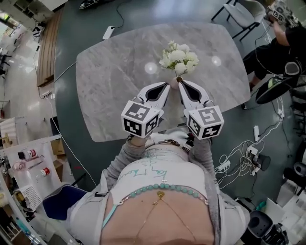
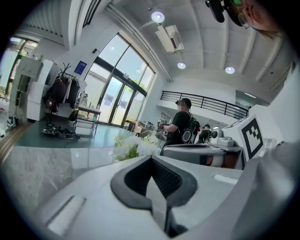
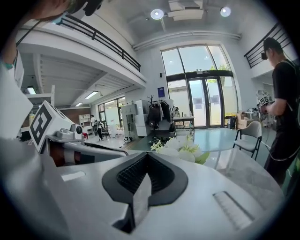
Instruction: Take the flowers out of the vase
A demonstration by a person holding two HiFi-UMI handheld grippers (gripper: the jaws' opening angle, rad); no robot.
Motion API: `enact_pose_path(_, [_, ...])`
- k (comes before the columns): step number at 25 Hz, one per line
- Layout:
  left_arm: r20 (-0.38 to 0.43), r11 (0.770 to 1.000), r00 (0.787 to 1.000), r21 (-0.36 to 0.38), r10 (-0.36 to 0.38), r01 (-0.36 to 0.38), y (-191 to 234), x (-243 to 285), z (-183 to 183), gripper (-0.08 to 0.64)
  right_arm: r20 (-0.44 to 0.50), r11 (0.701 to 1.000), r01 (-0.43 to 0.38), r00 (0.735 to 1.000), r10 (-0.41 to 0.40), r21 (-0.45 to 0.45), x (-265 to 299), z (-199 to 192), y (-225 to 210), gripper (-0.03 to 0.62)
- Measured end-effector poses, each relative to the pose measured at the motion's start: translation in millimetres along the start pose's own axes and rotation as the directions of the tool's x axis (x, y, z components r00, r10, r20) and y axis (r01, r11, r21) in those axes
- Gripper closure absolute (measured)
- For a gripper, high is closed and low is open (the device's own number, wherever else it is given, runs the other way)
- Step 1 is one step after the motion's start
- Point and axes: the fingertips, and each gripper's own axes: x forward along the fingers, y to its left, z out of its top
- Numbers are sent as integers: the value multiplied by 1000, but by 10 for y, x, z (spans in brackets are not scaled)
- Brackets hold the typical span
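The left claw (image 1: 168, 85) has its ribbed dark pads pressed together with nothing between them, and its own view shows the same seam (image 2: 151, 158). The right claw (image 1: 181, 82) is likewise closed and empty (image 3: 147, 154). Both are smooth white shells edged in black, each with a marker cube at the back, and their tips nearly meet. Just past those tips, at twelve o'clock, stand the flowers (image 1: 179, 56), a tight round bunch of white blooms with some green leaf (image 2: 133, 146) (image 3: 183, 149). The stems drop behind the claw tips, and I cannot make out the vase in any view. The bunch stands on a grey, marbled, glossy worktop (image 1: 114, 81) with rounded corners. Off the worktop at one o'clock, a pale chair (image 1: 246, 14) stands on the dark floor. A person in black (image 1: 277, 50) is cut off by the frame at three o'clock.
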Motion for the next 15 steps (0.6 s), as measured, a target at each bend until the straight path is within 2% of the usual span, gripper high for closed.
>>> enact_pose_path(8, [29,994,994,-24,104,-103,-16,213,126,560,19,994,-107,994,107,-21,8,201,-296,565])
enact_pose_path(15, [21,983,983,-42,182,-181,2,328,111,560,13,989,-148,989,148,-17,-9,168,-568,566])
